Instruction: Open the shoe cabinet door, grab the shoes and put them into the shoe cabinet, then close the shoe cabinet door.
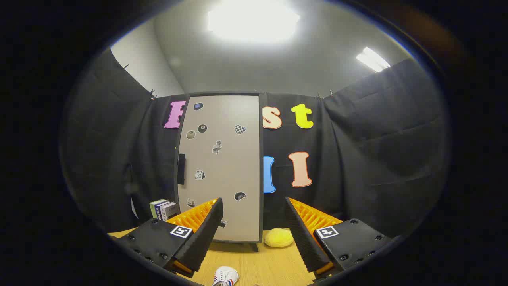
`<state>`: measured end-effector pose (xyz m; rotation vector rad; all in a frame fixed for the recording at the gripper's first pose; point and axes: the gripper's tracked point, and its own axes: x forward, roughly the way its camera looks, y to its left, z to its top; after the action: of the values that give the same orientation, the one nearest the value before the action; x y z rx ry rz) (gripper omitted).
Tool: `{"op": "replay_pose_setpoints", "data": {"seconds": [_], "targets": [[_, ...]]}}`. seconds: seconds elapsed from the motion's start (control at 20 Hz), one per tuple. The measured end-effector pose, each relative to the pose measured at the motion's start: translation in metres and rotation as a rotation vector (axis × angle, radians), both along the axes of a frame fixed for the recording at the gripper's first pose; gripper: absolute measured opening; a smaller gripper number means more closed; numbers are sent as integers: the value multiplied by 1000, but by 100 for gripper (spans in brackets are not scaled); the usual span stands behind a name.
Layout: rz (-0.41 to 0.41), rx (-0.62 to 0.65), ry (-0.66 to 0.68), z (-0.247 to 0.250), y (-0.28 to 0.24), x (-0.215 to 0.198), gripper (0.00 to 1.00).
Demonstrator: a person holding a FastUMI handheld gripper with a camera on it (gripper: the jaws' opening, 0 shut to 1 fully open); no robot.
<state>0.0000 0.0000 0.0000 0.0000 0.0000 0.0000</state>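
Note:
The tall beige shoe cabinet (pixel 220 167) stands upright against the booth's back wall, well beyond my fingers. Its door is shut, with a black handle (pixel 181 169) on its left edge and several small stickers on the front. A white shoe (pixel 226 276) with red and blue marks lies on the wooden table (pixel 266 260), low between my two fingers and close to me. My gripper (pixel 253 206) is open, its black and orange fingers (pixel 200 234) spread wide with nothing between them.
A yellow sponge-like lump (pixel 279 237) sits on the table by the cabinet's right foot. A few upright books (pixel 163 209) stand to the left of the cabinet. Black cloth walls close in the left and right sides.

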Motion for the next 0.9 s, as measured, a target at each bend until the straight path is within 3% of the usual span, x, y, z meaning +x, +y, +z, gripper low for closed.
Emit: {"op": "replay_pose_setpoints", "data": {"seconds": [0.9], "targets": [[32,3,-10,5,5,-1,97]]}}
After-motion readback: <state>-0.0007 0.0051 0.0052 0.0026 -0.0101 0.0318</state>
